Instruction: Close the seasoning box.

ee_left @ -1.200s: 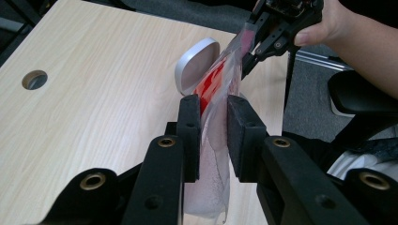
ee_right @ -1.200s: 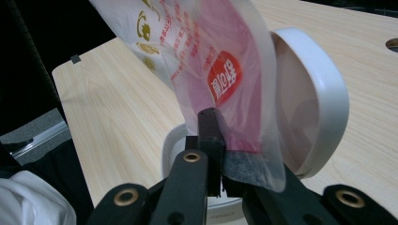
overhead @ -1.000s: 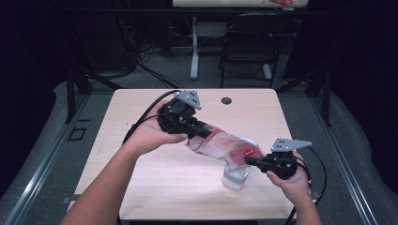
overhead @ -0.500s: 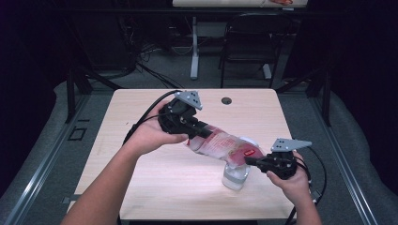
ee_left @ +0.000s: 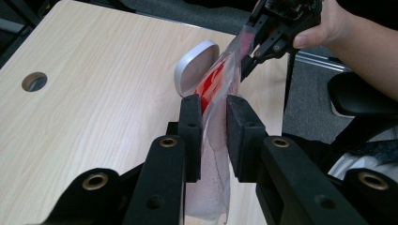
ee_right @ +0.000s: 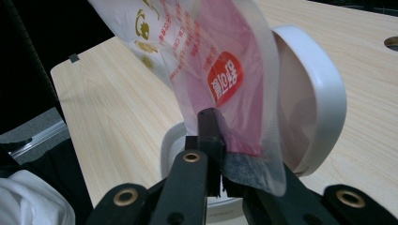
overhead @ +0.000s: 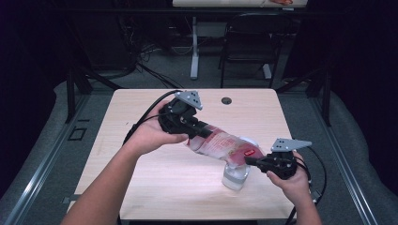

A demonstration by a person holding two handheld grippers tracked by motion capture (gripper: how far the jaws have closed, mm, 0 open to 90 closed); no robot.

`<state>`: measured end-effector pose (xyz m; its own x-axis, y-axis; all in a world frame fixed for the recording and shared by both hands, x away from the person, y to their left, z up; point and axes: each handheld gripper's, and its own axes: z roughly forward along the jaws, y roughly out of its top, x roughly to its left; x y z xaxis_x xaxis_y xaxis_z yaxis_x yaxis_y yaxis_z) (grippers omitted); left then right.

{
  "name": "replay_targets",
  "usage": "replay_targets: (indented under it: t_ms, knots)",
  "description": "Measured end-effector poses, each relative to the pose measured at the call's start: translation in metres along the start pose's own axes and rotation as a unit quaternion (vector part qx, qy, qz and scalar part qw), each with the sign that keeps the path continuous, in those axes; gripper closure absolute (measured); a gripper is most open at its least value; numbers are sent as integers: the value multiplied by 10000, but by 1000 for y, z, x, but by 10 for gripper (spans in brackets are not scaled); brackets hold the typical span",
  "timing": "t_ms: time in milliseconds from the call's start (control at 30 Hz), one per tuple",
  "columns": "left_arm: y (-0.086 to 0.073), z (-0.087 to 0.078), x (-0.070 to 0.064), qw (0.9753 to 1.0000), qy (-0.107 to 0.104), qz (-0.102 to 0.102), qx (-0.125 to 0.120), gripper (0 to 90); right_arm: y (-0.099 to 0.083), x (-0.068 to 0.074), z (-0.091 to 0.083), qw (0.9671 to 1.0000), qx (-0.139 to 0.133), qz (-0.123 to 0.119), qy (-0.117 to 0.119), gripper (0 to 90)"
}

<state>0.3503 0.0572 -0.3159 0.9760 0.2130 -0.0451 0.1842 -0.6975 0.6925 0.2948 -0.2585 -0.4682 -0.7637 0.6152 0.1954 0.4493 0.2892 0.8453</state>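
Note:
A clear pouch (overhead: 224,146) with red and white print stretches tilted between both grippers above the light wooden table (overhead: 141,187). My left gripper (overhead: 195,135) is shut on its upper end, and in the left gripper view the pads (ee_left: 190,126) squeeze the pouch (ee_left: 213,86). My right gripper (overhead: 251,161) is shut on the lower corner, pinching the pouch (ee_right: 220,70) at its edge. Under that low end stands a white round container (overhead: 234,178) with its hinged lid (ee_right: 319,93) swung open. The lid (ee_left: 192,70) also rises behind the pouch.
A round cable hole (overhead: 226,101) sits near the table's far edge, and it is seen again as the hole (ee_left: 34,81). Black cables (overhead: 145,115) trail off the left gripper. A chair (overhead: 248,42) and a desk leg stand beyond the table.

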Motion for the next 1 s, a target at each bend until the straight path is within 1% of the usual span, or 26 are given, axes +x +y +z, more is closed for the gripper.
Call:
replay_targets:
  t_ms: [400, 433, 500, 567, 700, 800, 900, 1000]
  knots:
    - [1, 0, 0, 10000, 2, 19, 6, 779, 1, 2, 0, 10000, 31, 1, -1, 890]
    - [1, 0, 0, 10000, 42, -3, 14, 782, 1, 2, -1, 10000, 51, -6, 13, 890]
    - [1, -1, 0, 10000, 20, 0, 12, 785, 1, 2, -1, 10000, 68, -5, 58, 891]
    - [1, -1, 0, 10000, 22, 24, -1, 785, 1, 2, -3, 10000, 55, 7, 75, 891]
    - [2, -2, -1, 10000, 3, -15, -35, 785, 2, 2, -6, 9999, 44, 2, 104, 891]
    - [3, -1, -1, 10000, -2, 51, -21, 785, 2, 2, -9, 9999, 39, 11, 130, 891]
    - [4, 0, -2, 10000, -5, 11, -27, 785, 1, 3, -10, 9999, 60, 6, 144, 891]
    - [4, 1, -1, 10000, -14, 14, -28, 785, 1, 3, -12, 9999, 86, 0, 134, 891]
